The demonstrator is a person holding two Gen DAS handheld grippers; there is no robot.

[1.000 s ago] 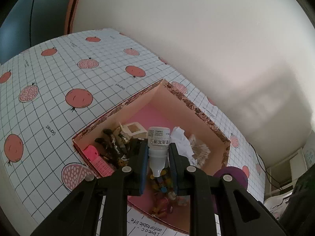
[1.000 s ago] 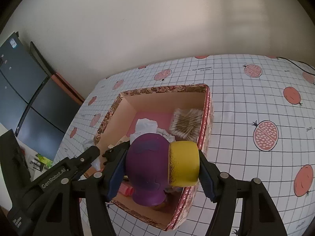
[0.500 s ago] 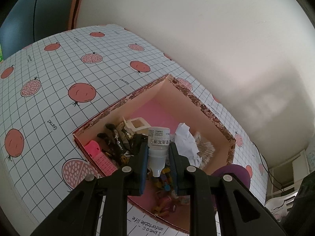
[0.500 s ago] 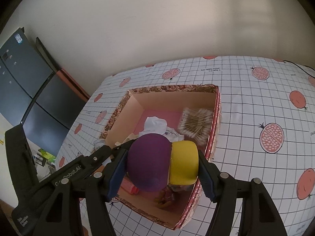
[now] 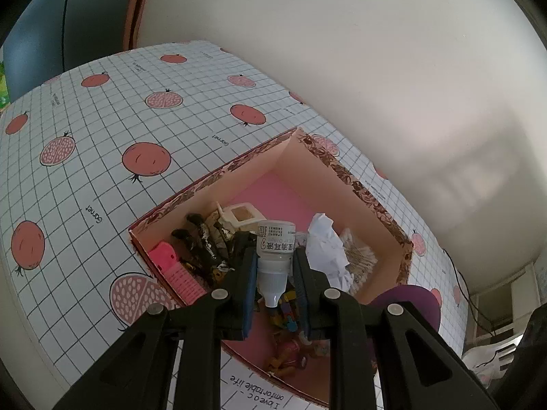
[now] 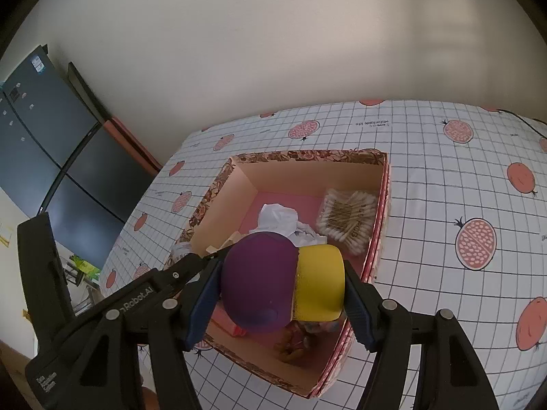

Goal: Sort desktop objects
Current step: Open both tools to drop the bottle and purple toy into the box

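Nearest the right wrist camera, the right gripper was clamped across a purple and yellow toy, held above the near end of the open box. Over the same box, the left gripper pinched a small white dropper bottle, nozzle toward the camera. Beyond both, the box on the pomegranate-print tablecloth held crumpled white paper and, against its far right wall, a bundle of cotton swabs.
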